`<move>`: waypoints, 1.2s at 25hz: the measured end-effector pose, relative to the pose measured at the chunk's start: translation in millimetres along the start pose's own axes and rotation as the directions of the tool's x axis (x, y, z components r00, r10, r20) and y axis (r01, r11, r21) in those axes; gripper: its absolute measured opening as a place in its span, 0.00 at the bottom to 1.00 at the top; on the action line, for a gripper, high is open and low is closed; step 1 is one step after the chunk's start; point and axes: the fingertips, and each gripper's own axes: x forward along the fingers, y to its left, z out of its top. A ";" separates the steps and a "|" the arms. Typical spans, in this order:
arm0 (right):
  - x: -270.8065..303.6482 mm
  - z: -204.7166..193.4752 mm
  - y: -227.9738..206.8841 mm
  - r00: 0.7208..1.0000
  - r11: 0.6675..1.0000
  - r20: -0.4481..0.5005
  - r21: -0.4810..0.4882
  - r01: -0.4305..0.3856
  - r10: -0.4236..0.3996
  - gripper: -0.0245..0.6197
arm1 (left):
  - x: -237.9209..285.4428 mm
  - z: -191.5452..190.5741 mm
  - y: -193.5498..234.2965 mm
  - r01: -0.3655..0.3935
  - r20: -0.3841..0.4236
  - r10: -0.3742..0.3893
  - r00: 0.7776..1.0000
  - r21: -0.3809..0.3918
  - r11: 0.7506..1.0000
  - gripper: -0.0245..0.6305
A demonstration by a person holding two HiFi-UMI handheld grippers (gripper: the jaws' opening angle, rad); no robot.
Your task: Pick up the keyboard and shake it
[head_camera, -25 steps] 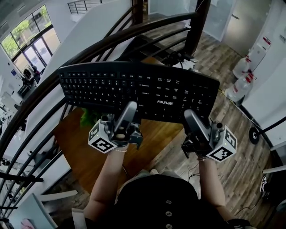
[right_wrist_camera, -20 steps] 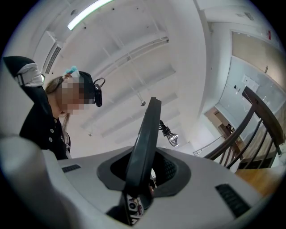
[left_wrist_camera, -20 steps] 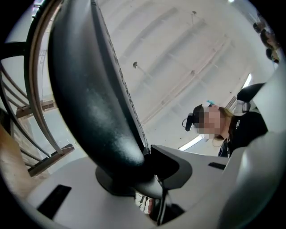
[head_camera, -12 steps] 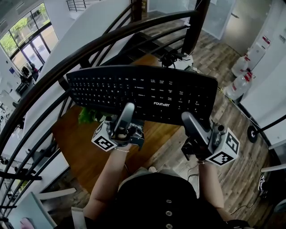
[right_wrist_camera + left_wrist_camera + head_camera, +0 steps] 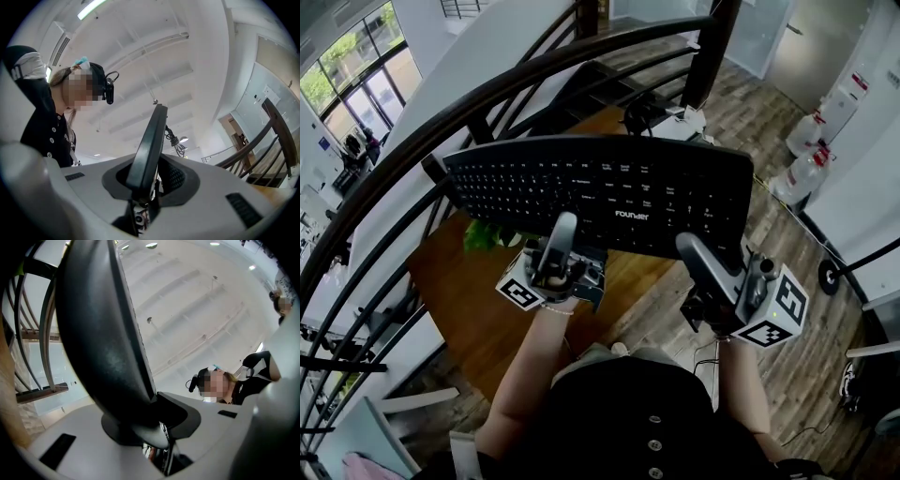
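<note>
Keyboard (image 5: 600, 192) hangs in mid-air before the person, its near edge clamped by the left gripper (image 5: 563, 230) and right gripper (image 5: 694, 251); shaking seems underway, and needs both holds kept firm.

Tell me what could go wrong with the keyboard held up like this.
1. The left gripper, jaws closing on the keyboard, and the right gripper pinch only its near edge; a shake could pry it loose.
2. The railing looks close beyond its far edge; a swing might hit it.
3. Its cable hangs loose and could snag.
</note>
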 end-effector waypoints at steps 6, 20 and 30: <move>-2.6 0.5 -3.4 1.000 1.000 0.001 0.015 0.004 -0.004 0.20 | 7.2 -2.1 -4.0 -0.005 -0.010 0.005 1.000 -0.011 1.000 0.20; -17.8 -29.2 -36.5 0.994 0.964 0.035 0.249 0.088 -0.100 0.20 | -7.7 -7.8 5.8 -0.243 -0.147 0.261 0.954 0.131 0.961 0.20; -33.8 -67.7 -47.6 0.986 0.890 -0.055 0.425 0.167 -0.158 0.21 | -43.1 -21.3 10.1 -0.462 -0.164 0.473 0.866 0.100 0.881 0.20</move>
